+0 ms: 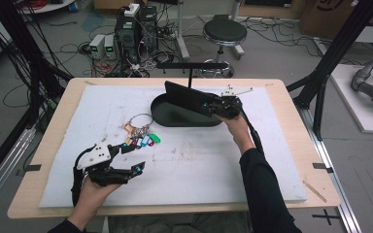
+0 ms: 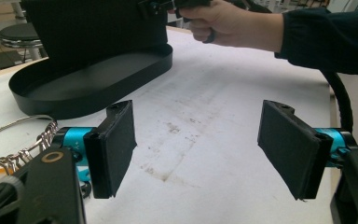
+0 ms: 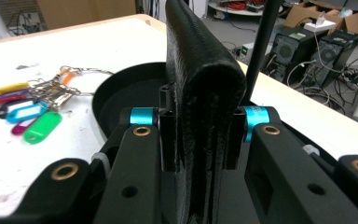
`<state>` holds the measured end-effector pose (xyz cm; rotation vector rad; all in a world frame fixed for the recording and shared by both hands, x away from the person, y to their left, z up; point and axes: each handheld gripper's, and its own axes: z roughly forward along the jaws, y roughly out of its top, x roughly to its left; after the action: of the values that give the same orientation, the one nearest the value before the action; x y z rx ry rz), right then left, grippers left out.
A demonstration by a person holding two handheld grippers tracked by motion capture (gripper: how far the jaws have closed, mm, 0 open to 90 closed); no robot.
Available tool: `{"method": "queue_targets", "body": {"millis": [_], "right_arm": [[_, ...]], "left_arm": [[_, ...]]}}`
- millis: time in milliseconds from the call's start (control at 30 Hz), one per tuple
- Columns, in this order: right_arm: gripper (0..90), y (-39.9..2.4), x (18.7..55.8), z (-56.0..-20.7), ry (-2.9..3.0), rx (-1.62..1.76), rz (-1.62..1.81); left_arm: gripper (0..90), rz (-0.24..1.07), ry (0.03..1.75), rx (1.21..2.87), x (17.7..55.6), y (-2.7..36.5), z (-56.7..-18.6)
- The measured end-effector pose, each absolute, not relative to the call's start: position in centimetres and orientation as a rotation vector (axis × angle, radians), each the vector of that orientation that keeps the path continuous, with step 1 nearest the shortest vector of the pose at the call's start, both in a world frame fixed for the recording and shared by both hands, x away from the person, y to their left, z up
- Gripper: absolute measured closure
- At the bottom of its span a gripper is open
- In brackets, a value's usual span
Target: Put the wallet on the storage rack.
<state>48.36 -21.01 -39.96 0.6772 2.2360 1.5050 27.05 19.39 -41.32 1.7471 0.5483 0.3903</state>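
Right gripper [image 1: 209,104], centre-right of the high view: jaws clamped on a black wallet [image 1: 187,98], held over the black oval tray [image 1: 175,119]. Left gripper [image 1: 128,158], lower left: jaws spread, nothing between them, near a key ring with coloured tags [image 1: 141,133] on the white mat [image 1: 199,160].

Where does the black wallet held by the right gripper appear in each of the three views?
High view: the black wallet is above centre, tilted over the black oval tray, clamped by the right gripper.
Left gripper view: at the top left, a dark slab standing above the tray.
Right gripper view: in the centre, edge-on, pressed between the jaws.
Shared landmark: the black oval tray.
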Motion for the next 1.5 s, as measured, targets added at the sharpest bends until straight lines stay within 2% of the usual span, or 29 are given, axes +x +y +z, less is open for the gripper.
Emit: {"method": "queue_targets", "body": {"millis": [800,1267,1500], "right_arm": [[73.5,-20.8,50.1,-42.7,2.26,0.771,1.476],[67.0,-21.2,50.2,-42.9,2.296,0.82,1.352],[60.6,-21.4,50.0,-42.5,2.254,0.831,1.358]], "left_arm": [[27.6,0.378,0.545,1.748,27.0,19.4,-41.8],[27.6,0.374,0.539,1.759,27.1,19.4,-41.9],[27.6,0.375,0.54,1.761,27.1,19.4,-41.9]]}}
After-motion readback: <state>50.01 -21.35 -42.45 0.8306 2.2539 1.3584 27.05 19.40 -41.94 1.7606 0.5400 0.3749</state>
